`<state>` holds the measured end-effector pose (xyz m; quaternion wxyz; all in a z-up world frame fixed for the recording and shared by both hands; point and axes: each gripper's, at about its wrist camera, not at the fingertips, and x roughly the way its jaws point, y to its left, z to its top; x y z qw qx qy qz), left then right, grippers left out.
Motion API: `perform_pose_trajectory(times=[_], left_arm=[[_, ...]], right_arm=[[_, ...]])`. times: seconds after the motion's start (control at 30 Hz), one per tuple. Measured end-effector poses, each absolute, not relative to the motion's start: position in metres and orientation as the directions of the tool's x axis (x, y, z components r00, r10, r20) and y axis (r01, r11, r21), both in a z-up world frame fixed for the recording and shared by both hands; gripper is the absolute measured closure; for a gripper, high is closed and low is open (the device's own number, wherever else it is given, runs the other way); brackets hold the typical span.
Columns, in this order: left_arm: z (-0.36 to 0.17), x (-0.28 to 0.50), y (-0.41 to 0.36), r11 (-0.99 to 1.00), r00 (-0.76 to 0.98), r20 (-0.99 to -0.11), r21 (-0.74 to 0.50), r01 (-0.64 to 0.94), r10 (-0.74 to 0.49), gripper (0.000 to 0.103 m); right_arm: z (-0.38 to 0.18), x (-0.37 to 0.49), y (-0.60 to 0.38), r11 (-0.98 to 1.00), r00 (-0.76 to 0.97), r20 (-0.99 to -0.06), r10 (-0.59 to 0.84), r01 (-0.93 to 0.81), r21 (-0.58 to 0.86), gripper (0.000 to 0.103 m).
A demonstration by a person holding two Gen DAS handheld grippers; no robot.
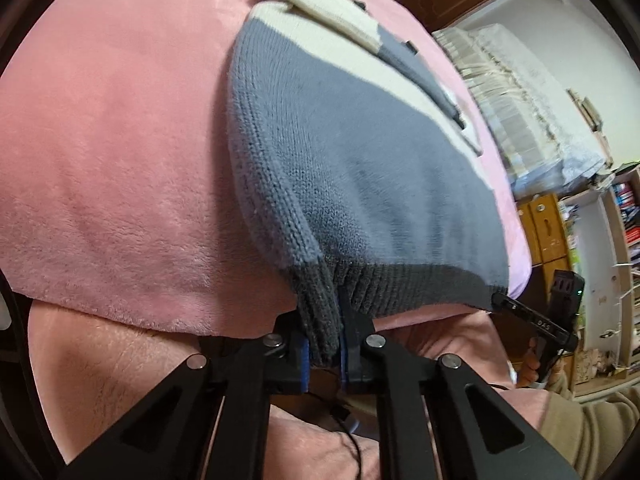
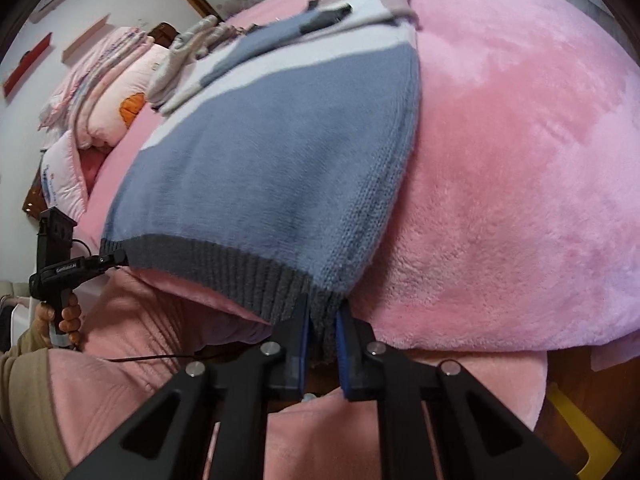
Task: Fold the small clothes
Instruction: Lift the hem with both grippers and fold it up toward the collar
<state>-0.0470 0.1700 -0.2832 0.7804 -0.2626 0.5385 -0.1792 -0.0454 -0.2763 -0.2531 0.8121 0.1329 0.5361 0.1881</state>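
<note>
The left gripper [image 1: 325, 344] is pinching one bottom corner of the sweater [image 1: 340, 152], its blue-lined fingers [image 1: 305, 356] closed on the dark ribbed hem [image 1: 400, 288], and the right gripper [image 2: 323, 334] is doing the same at the opposite bottom corner, its jaws likewise clamped on the hem, whose ribbing is bunching between the pads. Each gripper is also showing in the other's view, out at the far end of the hem, with the person's hand [image 2: 64, 316] wrapped around its handle. Beyond the hem, the sweater is lying flat on the pink blanket [image 1: 112, 152], its grey-blue body giving way to cream bands farther from the hem. Near the collar end, the sleeves [image 2: 264, 44] appear to be lying folded in across the body, so the sideways folds look finished. What seems to be left is the lengthwise fold: carrying the hem up and over toward the collar, then laying it down square. A stack of bedding [image 2: 100, 80] is sitting well beyond the sweater, past its left edge in the right-wrist view, and shelves [image 1: 624, 220] are standing off past the blanket's edge.
</note>
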Motion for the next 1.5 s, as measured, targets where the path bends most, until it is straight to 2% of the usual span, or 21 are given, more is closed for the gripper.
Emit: perform_pose_trajectory(times=[0.13,0.33,0.5,0.63,0.8,0.93,1.23,1.5], left_arm=[[-0.265,-0.051,0.177,0.726,0.404,-0.663,-0.688,0.005,-0.631,0.096],[-0.234,-0.042,0.183,0.596,0.507,-0.504,-0.803,0.023,-0.699,0.096],[-0.205,-0.016,0.185,0.546,0.589,-0.439,-0.838,0.004,-0.679,0.096],[-0.183,0.017,0.193,0.53,0.659,-0.428,-0.847,-0.053,-0.619,0.096],[-0.164,0.068,0.213,0.543,0.716,-0.451,-0.831,-0.12,-0.533,0.096],[-0.164,0.133,0.21,0.59,0.711,-0.527,-0.784,-0.194,-0.467,0.096],[-0.19,0.252,0.201,0.608,0.684,-0.599,-0.743,-0.282,-0.415,0.096],[-0.231,0.312,0.199,0.622,0.637,-0.677,-0.689,-0.372,-0.368,0.096]], right_arm=[[-0.232,-0.046,-0.281,0.864,0.402,-0.766,0.502,-0.19,0.466,0.093],[-0.185,-0.037,-0.286,0.801,0.515,-0.631,0.58,-0.22,0.557,0.093],[-0.147,-0.015,-0.286,0.765,0.593,-0.539,0.598,-0.222,0.604,0.093],[-0.125,0.01,-0.294,0.749,0.649,-0.492,0.58,-0.189,0.635,0.093],[-0.111,0.061,-0.312,0.74,0.705,-0.473,0.529,-0.111,0.663,0.093],[-0.119,0.115,-0.318,0.73,0.709,-0.496,0.501,-0.038,0.682,0.093],[-0.148,0.225,-0.326,0.722,0.693,-0.56,0.454,0.082,0.687,0.093],[-0.179,0.294,-0.322,0.751,0.651,-0.64,0.407,0.161,0.641,0.093]])
